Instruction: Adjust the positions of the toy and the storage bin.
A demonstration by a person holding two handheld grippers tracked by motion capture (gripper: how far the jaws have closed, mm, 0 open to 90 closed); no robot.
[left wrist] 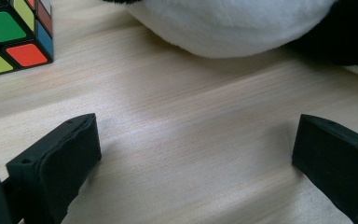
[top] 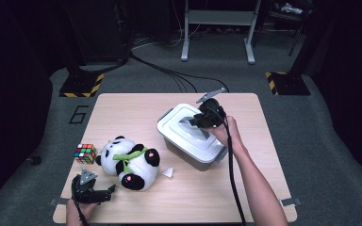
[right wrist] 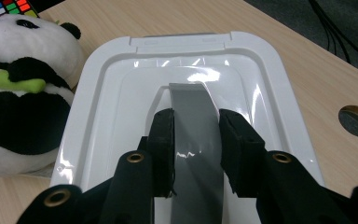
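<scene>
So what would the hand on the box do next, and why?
Probably lift straight up. The right gripper has its jaws closed on the grey handle of the white lid, which still sits on the box, so raising it should take the lid off.

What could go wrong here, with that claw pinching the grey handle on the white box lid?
The right gripper pinches the grey handle of the lid from both sides. If lifted, the whole box might rise, or the smooth handle could slip out. The box sits near the panda, so a swinging lid might knock it. The left gripper lies open close to the panda and cube.
</scene>
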